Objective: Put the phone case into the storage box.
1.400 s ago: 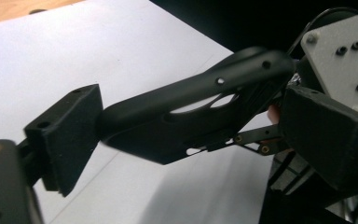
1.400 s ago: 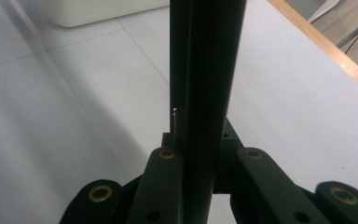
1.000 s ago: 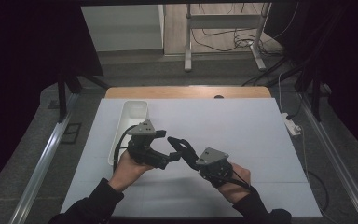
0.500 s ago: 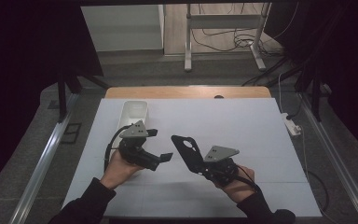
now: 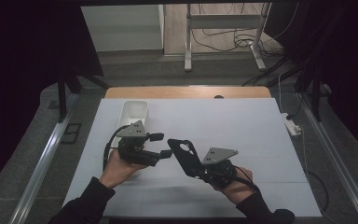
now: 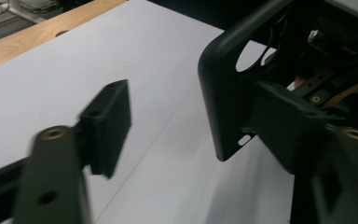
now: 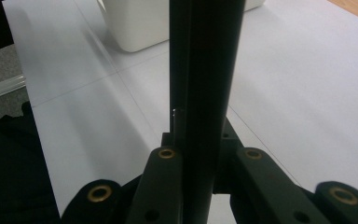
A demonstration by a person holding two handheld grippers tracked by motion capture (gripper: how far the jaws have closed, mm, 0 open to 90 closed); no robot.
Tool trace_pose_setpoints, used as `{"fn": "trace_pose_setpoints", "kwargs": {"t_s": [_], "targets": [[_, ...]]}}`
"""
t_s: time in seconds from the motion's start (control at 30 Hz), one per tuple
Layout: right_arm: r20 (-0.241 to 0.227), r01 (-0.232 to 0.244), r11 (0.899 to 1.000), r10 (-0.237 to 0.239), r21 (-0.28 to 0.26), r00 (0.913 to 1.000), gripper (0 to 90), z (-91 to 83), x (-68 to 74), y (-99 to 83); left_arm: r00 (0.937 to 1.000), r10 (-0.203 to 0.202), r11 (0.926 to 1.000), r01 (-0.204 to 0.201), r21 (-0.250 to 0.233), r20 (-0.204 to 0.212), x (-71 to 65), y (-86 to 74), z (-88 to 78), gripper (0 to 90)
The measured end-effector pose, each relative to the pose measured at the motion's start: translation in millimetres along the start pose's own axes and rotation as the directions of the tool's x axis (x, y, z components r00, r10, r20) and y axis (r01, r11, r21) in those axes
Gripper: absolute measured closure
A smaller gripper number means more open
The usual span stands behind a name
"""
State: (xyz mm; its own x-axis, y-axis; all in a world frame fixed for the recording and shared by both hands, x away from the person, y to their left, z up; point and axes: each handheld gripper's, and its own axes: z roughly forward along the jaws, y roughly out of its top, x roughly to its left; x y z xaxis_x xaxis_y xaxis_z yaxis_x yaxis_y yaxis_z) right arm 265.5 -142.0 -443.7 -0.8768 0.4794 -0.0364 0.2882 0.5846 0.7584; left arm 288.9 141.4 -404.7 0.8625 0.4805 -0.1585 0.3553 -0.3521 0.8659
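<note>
1. Phone case [image 5: 185, 156], black with a round camera cutout, sits in your right gripper [image 5: 200, 170] above the near middle of the tabletop [image 5: 242, 126]; its long axis runs from the gripper up and away toward the far left corner, cutout end farthest from your hand.
2. Your right gripper's jaws are closed on the case's lower end; in the right gripper view the case [image 7: 205, 74] stands edge-on between them.
3. Your left gripper [image 5: 161, 145] has its jaws spread wide and grips nothing; in the left gripper view the case's edge [image 6: 223, 93] lies just beside one pad [image 6: 289, 126], though you cannot tell contact.
4. White bin [image 5: 133, 114] stands behind your left hand [image 5: 121, 165], toward the far left corner.
</note>
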Motion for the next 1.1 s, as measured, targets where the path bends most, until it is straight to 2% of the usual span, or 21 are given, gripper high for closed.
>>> {"fn": "trace_pose_setpoints", "kwargs": {"t_s": [0.2,0.47,0.6,0.67,0.77,0.87,1.1], "targets": [[-0.013,0.002,1.000,-0.002,-0.001,0.9999,83.9,0.6,0.9,0.4,0.9996,-0.002,0.9999,0.002,-0.014,0.030,1.7,-0.5,-1.5,52.0],[-0.028,0.012,1.000,-0.012,-0.003,0.9995,83.9,1.0,2.4,0.8,0.9960,-0.007,0.9998,0.008,-0.020,0.089,3.6,-1.8,-1.0,65.3],[-0.033,0.011,1.000,-0.011,-0.001,0.9994,83.9,1.2,2.7,0.8,0.9951,-0.018,0.9996,0.020,-0.022,0.098,4.6,-1.7,-1.7,71.8],[-0.040,0.011,1.000,-0.011,0.000,0.9992,83.9,1.6,3.0,0.8,0.9938,-0.021,0.9993,0.024,-0.028,0.109,5.4,-1.9,-2.2,77.8],[-0.042,0.007,1.000,-0.007,0.001,0.9991,83.9,1.6,2.3,0.7,0.9920,-0.024,0.9991,0.028,-0.032,0.124,6.2,-2.0,-3.0,80.1],[-0.036,0.006,1.000,-0.006,0.000,0.9993,83.9,1.5,1.3,0.5,0.9877,-0.032,0.9982,0.040,-0.045,0.153,7.3,-2.4,-3.6,82.5],[-0.046,0.000,1.000,0.000,-0.002,0.9990,83.1,3.5,1.0,-0.1,0.9871,-0.025,0.9979,0.034,-0.055,0.158,6.0,-2.0,-4.7,83.7]]}}
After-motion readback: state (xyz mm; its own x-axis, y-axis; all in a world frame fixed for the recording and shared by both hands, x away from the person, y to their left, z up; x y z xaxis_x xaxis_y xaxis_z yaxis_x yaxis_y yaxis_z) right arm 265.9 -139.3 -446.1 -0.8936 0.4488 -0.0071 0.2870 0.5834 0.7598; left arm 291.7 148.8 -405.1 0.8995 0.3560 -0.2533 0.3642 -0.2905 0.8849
